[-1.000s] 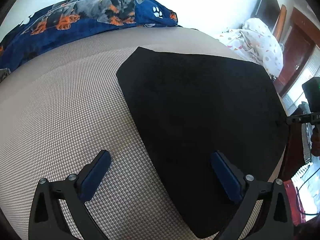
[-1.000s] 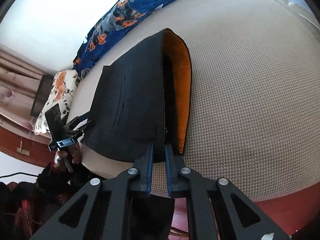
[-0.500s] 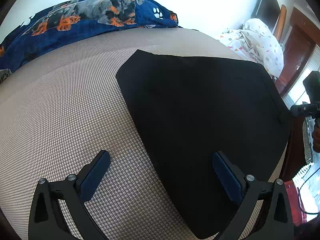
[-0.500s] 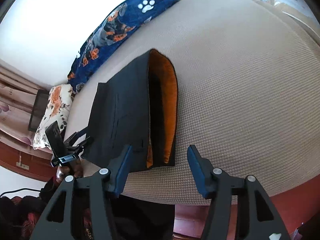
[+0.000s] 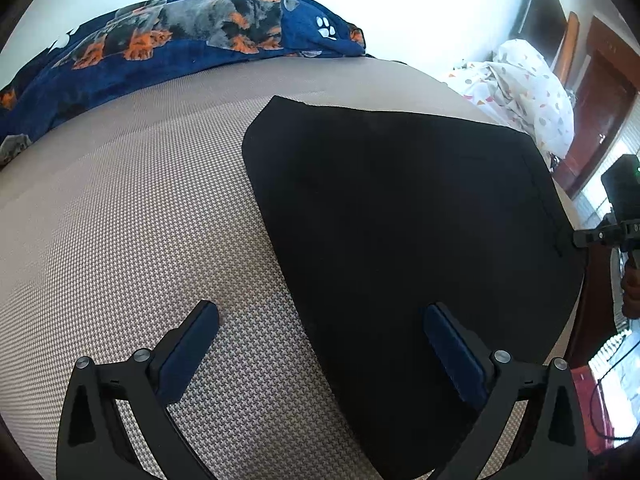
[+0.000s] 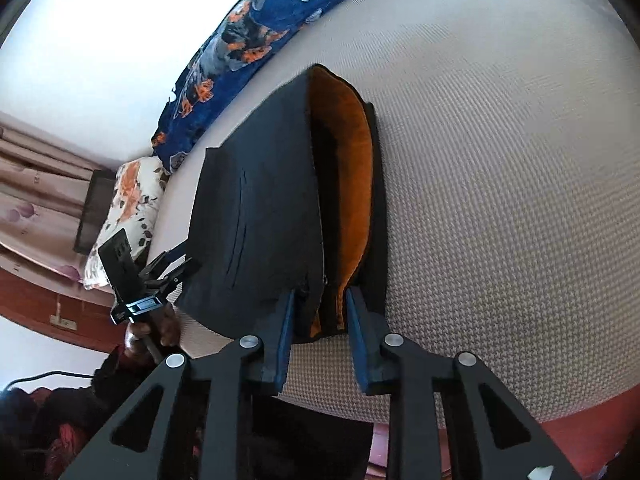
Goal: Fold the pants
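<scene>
From the left wrist view, the left gripper [image 5: 320,320] hangs over the bed [image 5: 120,220] with its jaws wide apart and nothing between them; its left finger stands over the beige woven cover, its right finger over the black pants [image 5: 400,220]. The pants lie flat and folded, spreading from the centre toward 3 o'clock and down to 5 o'clock at the bed's edge. A blue dog-print blanket [image 5: 180,48] lies along the far side from 10 to 12 o'clock, and a white dotted quilt [image 5: 528,84] is bunched at 2 o'clock. The right gripper [image 5: 600,236] shows at 3 o'clock, at the pants' edge. From the right wrist view, the right gripper [image 6: 320,312] has just been closing its jaws, which now stand narrowly apart around the near edge of the pants [image 6: 260,220], black layers and orange lining between the pads; whether they press the cloth I cannot tell. The left gripper [image 6: 160,276] sits at 9 o'clock beside the pants.
</scene>
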`<state>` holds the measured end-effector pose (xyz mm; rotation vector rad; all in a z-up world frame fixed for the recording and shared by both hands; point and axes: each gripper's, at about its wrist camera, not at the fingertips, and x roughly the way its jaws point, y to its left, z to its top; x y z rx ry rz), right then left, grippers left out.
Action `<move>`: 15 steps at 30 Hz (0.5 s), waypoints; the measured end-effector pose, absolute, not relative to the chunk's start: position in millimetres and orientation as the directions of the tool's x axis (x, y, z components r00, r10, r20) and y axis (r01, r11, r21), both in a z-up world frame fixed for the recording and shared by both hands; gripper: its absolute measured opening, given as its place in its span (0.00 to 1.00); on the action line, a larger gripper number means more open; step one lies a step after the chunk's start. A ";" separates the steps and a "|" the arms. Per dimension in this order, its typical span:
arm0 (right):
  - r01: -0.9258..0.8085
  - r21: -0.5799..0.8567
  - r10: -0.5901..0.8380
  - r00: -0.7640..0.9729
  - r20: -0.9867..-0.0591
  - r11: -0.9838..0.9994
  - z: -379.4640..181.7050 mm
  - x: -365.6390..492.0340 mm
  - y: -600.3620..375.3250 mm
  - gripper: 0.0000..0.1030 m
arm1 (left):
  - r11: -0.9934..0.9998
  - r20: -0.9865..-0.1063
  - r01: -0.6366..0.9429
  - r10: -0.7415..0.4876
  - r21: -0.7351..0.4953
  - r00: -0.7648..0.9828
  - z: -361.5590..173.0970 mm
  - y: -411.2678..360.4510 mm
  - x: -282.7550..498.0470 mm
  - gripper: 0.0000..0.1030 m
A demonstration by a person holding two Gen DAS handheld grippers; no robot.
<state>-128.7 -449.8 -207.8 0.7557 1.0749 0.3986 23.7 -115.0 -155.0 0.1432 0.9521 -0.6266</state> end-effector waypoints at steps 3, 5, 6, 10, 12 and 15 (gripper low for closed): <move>0.045 0.717 0.623 0.459 -0.634 0.696 -203.2 -128.6 -452.3 0.25 | 0.812 -0.792 0.561 -0.447 -0.164 0.416 -152.1 -114.2 22.9 0.99; 0.033 0.697 0.607 0.463 -0.646 0.717 -199.2 -127.3 -450.3 0.27 | 0.808 -0.786 0.567 -0.452 -0.161 0.422 -149.6 -113.6 21.1 0.99; 0.035 0.694 0.605 0.460 -0.650 0.719 -198.5 -125.4 -449.1 0.28 | 0.808 -0.781 0.568 -0.454 -0.158 0.429 -147.8 -112.9 19.8 0.99; 0.046 0.679 0.587 0.461 -0.665 0.733 -195.7 -118.2 -448.4 0.33 | 0.797 -0.750 0.573 -0.495 -0.191 0.439 -137.8 -106.0 16.0 0.99; 0.056 0.666 0.564 0.481 -0.671 0.744 -190.7 -115.7 -453.7 0.42 | 0.791 -0.738 0.570 -0.517 -0.220 0.433 -133.5 -101.2 16.7 0.99; 0.061 0.644 0.540 0.487 -0.686 0.763 -186.8 -110.8 -460.1 0.53 | 0.771 -0.730 0.569 -0.560 -0.286 0.392 -132.0 -93.9 23.1 0.99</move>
